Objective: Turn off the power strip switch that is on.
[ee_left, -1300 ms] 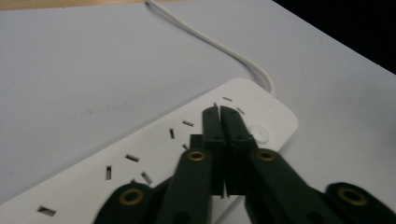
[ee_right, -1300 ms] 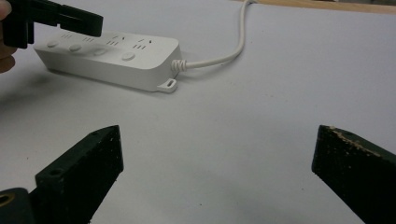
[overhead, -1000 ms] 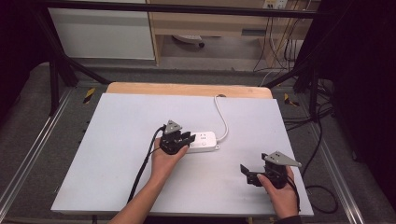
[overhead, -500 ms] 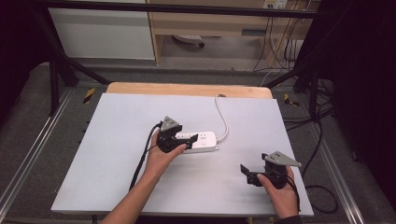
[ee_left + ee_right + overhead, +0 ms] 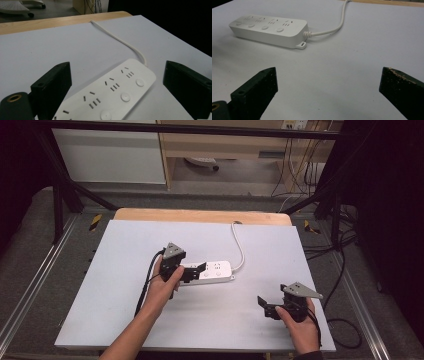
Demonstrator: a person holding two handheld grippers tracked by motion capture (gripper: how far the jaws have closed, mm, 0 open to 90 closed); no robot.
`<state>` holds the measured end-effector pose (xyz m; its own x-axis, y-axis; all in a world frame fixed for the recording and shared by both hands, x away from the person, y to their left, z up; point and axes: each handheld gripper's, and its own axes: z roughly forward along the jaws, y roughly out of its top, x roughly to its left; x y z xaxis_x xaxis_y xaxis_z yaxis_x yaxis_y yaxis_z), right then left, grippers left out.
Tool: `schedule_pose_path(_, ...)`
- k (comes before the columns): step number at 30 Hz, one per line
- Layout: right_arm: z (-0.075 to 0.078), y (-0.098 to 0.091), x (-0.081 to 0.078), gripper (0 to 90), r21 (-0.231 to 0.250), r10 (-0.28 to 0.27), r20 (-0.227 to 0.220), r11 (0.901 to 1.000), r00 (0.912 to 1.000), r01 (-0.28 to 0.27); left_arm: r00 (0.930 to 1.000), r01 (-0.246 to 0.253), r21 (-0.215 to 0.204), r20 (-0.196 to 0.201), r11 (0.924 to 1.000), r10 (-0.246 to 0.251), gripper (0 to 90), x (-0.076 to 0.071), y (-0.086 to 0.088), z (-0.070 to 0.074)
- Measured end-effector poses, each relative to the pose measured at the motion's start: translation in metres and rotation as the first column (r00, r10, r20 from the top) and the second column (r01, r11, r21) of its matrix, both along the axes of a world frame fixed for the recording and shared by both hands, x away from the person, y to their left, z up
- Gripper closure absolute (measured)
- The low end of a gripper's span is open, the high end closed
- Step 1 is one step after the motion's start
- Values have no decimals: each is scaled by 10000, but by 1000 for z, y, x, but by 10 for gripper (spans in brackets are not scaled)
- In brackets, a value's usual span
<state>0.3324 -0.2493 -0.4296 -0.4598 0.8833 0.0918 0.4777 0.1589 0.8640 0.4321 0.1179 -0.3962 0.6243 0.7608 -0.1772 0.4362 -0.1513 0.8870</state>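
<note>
Power strip looks light, rigid, slick plastic with a springy cord; pinch across its long sides, left gripper just opened wide around it, right gripper spread, empty.

A white-topped bench with a wooden far edge carries a white power strip, its cord trailing far.

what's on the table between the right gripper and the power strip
Nothing: bare white table separates the right gripper from the power strip, as the right gripper view and the high view show.
</note>
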Motion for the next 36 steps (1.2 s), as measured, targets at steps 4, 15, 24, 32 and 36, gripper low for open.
schedule_pose_path(4,0,0,0,29,-4,-2,-7,10000,10000,2,9999,79,41,117,10000,-80,68,-4,7,4)
schedule_pose_path(15,-1,0,0,28,15,-12,-53,10000,10000,13,9996,16,-118,286,9999,-12,64,-10,30,13)
schedule_pose_path(24,-1,0,1,28,-3,2,-65,10000,10000,-2,9989,-71,-57,466,10000,73,63,-18,45,17)
schedule_pose_path(32,-1,0,1,28,-24,8,-76,10000,10000,-8,9982,-200,-117,566,9997,207,60,-25,63,20)
schedule_pose_path(36,-1,0,1,28,-14,4,-97,10000,10000,-4,9977,-282,-172,620,9995,292,58,-27,71,22)
